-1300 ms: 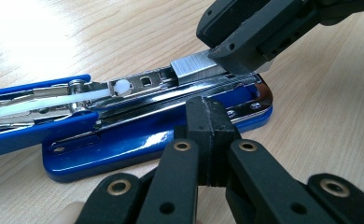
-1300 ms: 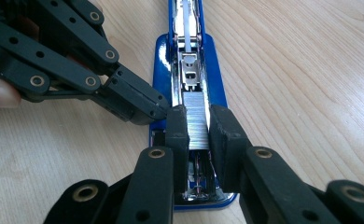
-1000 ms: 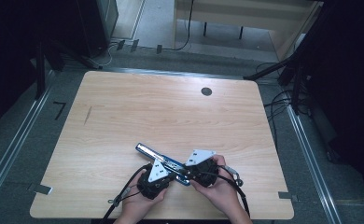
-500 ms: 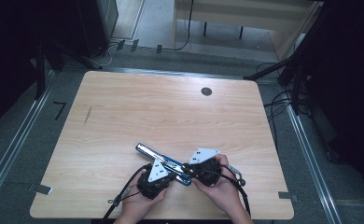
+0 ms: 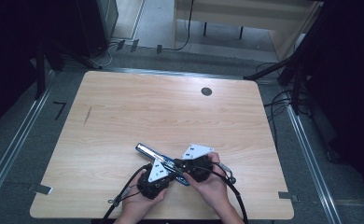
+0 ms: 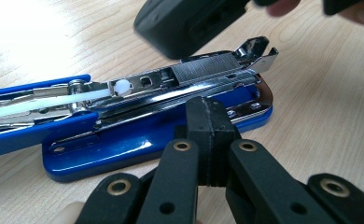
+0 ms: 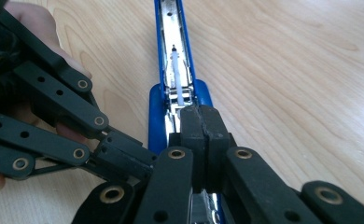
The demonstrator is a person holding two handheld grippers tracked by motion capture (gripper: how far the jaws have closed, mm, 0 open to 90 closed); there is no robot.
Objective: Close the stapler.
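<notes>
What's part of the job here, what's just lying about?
In the job:
- blue stapler, opened flat
- staple strip in its magazine
- left gripper, shut, beside the stapler
- right gripper, shut, over the magazine

Lying about:
- black disc at the table's far edge

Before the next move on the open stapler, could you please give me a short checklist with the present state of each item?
1. Stapler lies flat on the table: ok.
2. Top is swung open and the metal magazine is exposed: ok.
3. Strip of staples sits in the magazine at the front end: ok; whether it is fully seated, cannot tell.
4. Left gripper is shut against the stapler's base edge, with nothing between its jaws: ok.
5. Right gripper has just closed over the magazine; whether it pinches anything, cannot tell.
6. White pusher rod is clear of the jaws: ok.
</notes>
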